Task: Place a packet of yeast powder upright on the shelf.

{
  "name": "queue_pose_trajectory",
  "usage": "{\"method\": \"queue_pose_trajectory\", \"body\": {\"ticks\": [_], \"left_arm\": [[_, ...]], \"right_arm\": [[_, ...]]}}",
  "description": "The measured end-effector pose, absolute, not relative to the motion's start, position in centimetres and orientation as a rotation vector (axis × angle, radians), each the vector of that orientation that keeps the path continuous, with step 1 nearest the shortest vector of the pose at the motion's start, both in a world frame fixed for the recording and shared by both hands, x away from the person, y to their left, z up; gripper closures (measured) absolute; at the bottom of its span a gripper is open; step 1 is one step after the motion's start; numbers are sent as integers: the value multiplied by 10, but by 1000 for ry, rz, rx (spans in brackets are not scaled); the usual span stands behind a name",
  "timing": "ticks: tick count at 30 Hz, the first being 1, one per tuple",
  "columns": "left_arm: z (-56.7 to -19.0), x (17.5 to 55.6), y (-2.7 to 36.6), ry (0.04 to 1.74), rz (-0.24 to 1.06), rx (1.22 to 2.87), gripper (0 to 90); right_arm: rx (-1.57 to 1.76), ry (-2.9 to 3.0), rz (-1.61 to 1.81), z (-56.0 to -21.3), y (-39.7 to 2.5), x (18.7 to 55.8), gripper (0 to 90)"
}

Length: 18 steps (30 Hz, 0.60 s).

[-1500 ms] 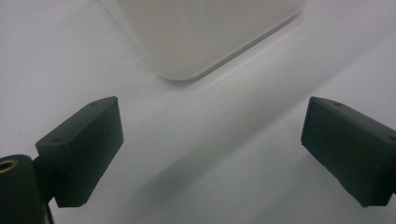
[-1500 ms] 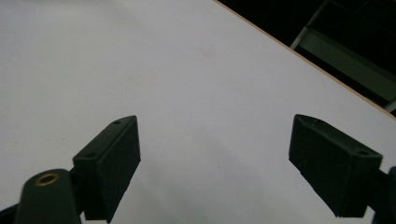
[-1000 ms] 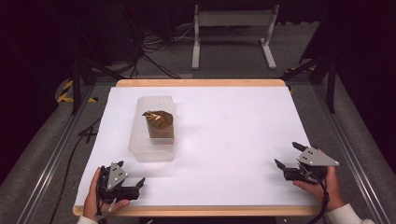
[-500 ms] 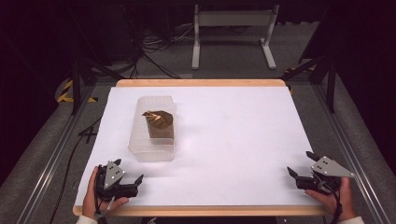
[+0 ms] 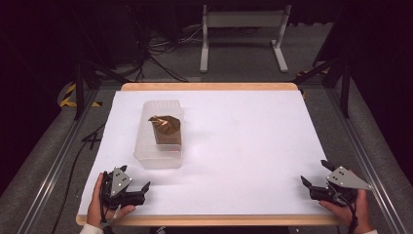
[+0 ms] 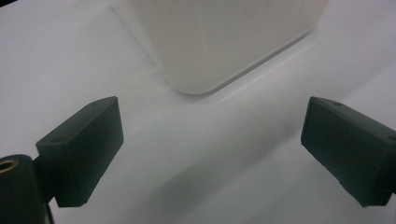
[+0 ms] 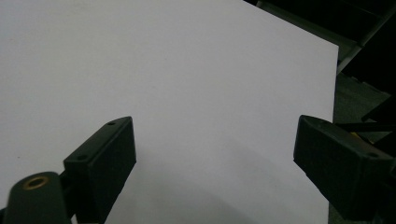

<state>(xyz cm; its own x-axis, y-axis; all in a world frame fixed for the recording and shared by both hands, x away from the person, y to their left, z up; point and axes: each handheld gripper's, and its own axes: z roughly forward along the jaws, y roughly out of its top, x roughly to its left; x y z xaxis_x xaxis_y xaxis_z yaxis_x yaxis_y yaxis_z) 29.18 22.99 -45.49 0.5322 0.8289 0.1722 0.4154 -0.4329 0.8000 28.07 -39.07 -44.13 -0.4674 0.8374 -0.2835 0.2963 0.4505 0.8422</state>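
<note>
Two grippers spread wide at the near corners of a white table [image 5: 234,146].

Beyond the table: a white metal stand [image 5: 243,29], cables on grey floor. Just ahead of left gripper [image 5: 139,187], jaws apart and empty: translucent plastic container [image 5: 160,134] holding a crumpled brown object [image 5: 166,127], nothing between. Well apart at right: right gripper [image 5: 314,183], jaws apart, empty.

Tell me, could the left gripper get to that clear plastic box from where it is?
Probably yes: the left gripper is open, and only bare white table lies between it and the box.
</note>
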Motion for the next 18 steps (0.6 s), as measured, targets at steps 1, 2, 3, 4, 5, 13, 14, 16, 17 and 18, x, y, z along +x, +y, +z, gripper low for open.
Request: {"method": "queue_pose_trajectory", "body": {"ticks": [1, 2, 3, 4, 5, 13, 14, 16, 17, 18], "left_arm": [[-455, 292, 230, 1005, 731, 2045, 66], [-455, 292, 231, 1006, 730, 2048, 66], [-456, 292, 231, 1006, 729, 2049, 66], [-456, 292, 231, 1006, 729, 2047, 66], [-455, 291, 231, 1006, 734, 2047, 66], [-455, 290, 230, 1002, 737, 2044, 66], [-455, 291, 230, 1001, 737, 2047, 66], [-455, 291, 229, 1001, 739, 2048, 66], [-455, 291, 229, 1000, 737, 2048, 66], [-455, 291, 229, 999, 735, 2049, 66]], "right_arm": [[946, 1983, 963, -441, -391, 281, 134], [946, 1980, 964, -441, -391, 280, 134], [945, 1979, 966, -441, -391, 281, 134], [944, 1975, 963, -440, -390, 280, 134], [939, 1974, 959, -440, -390, 280, 134], [941, 1985, 970, -441, -389, 282, 134], [941, 1984, 973, -440, -389, 282, 134], [940, 1982, 975, -440, -389, 282, 134], [938, 1983, 969, -440, -389, 282, 134], [935, 1986, 967, -440, -388, 281, 134]]}}
